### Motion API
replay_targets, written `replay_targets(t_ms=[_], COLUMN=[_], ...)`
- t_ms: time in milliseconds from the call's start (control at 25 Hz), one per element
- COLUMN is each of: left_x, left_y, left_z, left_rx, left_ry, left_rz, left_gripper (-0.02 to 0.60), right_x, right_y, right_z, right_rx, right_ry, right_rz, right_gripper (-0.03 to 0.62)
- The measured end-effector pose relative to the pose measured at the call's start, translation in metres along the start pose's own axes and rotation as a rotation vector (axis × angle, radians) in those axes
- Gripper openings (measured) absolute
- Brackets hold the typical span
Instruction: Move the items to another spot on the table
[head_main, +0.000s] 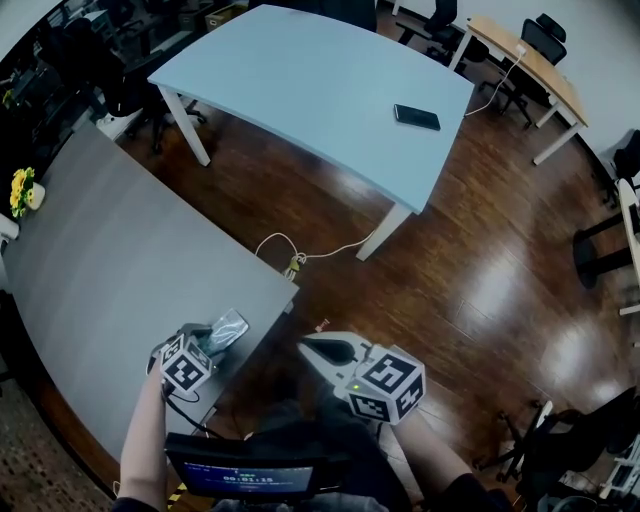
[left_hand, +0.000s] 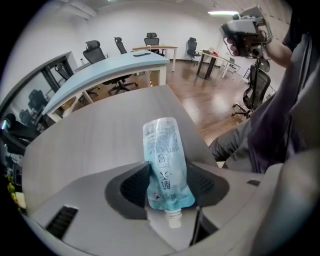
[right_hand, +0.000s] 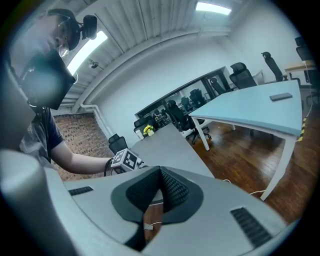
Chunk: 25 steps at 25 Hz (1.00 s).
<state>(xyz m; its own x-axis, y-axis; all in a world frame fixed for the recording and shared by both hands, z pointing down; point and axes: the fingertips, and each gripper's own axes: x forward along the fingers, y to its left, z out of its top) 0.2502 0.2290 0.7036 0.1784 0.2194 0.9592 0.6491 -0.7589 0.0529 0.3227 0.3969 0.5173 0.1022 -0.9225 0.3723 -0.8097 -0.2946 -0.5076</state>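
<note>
A light blue spouted pouch (left_hand: 162, 160) stands between the jaws of my left gripper (left_hand: 167, 189), its cap toward the camera, and both dark pads touch its sides. In the head view the pouch (head_main: 228, 328) sticks out of the left gripper (head_main: 213, 338) over the near right corner of the grey table (head_main: 120, 260). My right gripper (head_main: 322, 351) hangs off the table's right side above the wooden floor. Its jaws (right_hand: 159, 187) are shut with nothing between them.
A light blue table (head_main: 310, 90) with a dark phone (head_main: 416, 117) stands beyond the grey one. Yellow flowers (head_main: 20, 190) sit at the grey table's far left. A white cable (head_main: 300, 255) lies on the floor by the table corner. Office chairs ring the room.
</note>
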Motion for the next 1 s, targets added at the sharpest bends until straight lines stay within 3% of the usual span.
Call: replay_targets(t_ms=[520,720,880,1000], left_x=[-0.014,-0.026,-0.031,-0.04], left_y=[0.0,0.004,0.006,0.008], left_z=[0.005,0.007,0.003,0.003], left_rx=[-0.105,-0.115,-0.077,-0.096], left_ry=[-0.133,-0.207,-0.206,-0.241], left_rz=[-0.043,0.0,0.031,0.042], left_gripper=[0.167,0.085,0.055,0.04], right_x=[-0.006,-0.005,-0.001,0.001], right_y=[0.009,0.017,0.025,0.033], right_z=[-0.01,-0.016,-0.022,-0.023], right_rx=[-0.011,-0.017,-0.042,-0.059], right_ry=[0.013,0.014,0.03,0.033], right_rz=[0.004,0.001,-0.017,-0.022], right_gripper=[-0.02,-0.02,-0.02,-0.02])
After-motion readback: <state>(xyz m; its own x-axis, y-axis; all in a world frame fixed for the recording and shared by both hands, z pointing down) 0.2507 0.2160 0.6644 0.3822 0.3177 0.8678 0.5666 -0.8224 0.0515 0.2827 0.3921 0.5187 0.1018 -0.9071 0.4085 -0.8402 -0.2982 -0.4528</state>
